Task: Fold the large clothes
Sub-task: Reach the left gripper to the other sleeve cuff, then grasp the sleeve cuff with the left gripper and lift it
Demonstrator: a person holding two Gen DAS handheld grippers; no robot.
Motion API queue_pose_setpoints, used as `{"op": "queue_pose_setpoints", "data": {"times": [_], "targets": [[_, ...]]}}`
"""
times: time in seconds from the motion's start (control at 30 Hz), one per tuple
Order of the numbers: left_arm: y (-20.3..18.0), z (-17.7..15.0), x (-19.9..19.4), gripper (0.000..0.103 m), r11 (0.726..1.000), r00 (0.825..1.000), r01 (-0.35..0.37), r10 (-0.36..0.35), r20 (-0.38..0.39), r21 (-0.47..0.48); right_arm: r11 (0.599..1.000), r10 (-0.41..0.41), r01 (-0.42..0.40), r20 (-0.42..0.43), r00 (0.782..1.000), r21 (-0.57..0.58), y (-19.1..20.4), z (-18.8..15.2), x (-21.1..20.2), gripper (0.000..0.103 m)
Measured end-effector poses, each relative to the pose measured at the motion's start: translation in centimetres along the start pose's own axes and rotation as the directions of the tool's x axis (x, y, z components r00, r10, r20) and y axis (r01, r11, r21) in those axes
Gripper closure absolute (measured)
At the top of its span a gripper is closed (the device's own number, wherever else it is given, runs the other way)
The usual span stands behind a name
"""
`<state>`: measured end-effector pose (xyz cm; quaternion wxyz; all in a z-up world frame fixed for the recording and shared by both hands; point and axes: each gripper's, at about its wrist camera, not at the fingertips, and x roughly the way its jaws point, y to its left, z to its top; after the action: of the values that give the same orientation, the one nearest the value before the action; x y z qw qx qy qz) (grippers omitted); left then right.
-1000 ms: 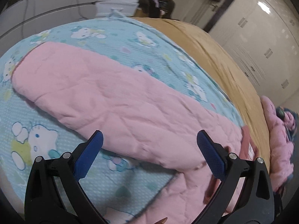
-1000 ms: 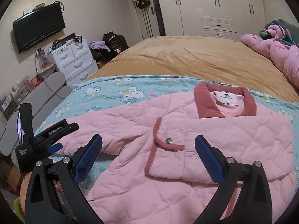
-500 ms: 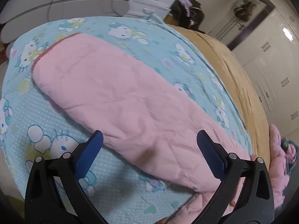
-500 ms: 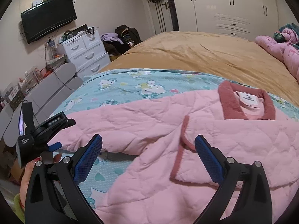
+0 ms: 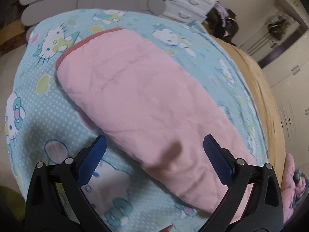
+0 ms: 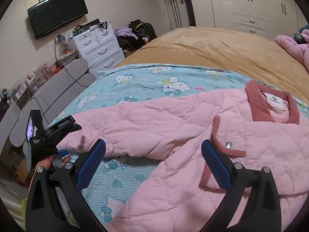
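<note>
Closer now, wide-open left gripper hovers over sleeve.

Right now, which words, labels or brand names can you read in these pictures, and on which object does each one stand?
"GenRobot.AI": on the black clamp of the left gripper, small.
White neck label inside the pink jacket collar: a small logo and one line, too small to read.
TV brand mark: blurred, unreadable.

- A home bedroom: wide bed under a tan cover
- White wardrobes (floor to ceiling), drawer chest
- Wall-mounted TV
</note>
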<state>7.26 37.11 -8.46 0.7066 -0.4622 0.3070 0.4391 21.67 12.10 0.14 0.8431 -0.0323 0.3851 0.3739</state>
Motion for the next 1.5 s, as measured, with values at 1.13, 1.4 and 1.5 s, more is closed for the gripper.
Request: {"op": "queue_pose_setpoints", "data": {"times": [1.13, 1.4, 1.5], "targets": [[-8.4, -0.6, -14.1, 0.091, 0.797, 0.754, 0.503, -0.594, 0.282, 0.333, 0.932, -0.129, 0.107, 0.042, 0.991, 0.346, -12.5, -6.4, -7.8, 0.004], [-13.0, -4.7, -17.2, 0.092, 0.665, 0.670, 0.581, -0.718, 0.188, 0.469, 0.898, -0.181, 0.134, 0.073, 0.981, 0.418, -16.1, -8.3, -11.3, 0.004], [-14.3, -6.4, -17.9, 0.092, 0.620, 0.646, 0.598, -0.748, 0.151, 0.508, 0.882, -0.197, 0.137, 0.087, 0.977, 0.451, -17.5, -8.9, -12.4, 0.004]]}}
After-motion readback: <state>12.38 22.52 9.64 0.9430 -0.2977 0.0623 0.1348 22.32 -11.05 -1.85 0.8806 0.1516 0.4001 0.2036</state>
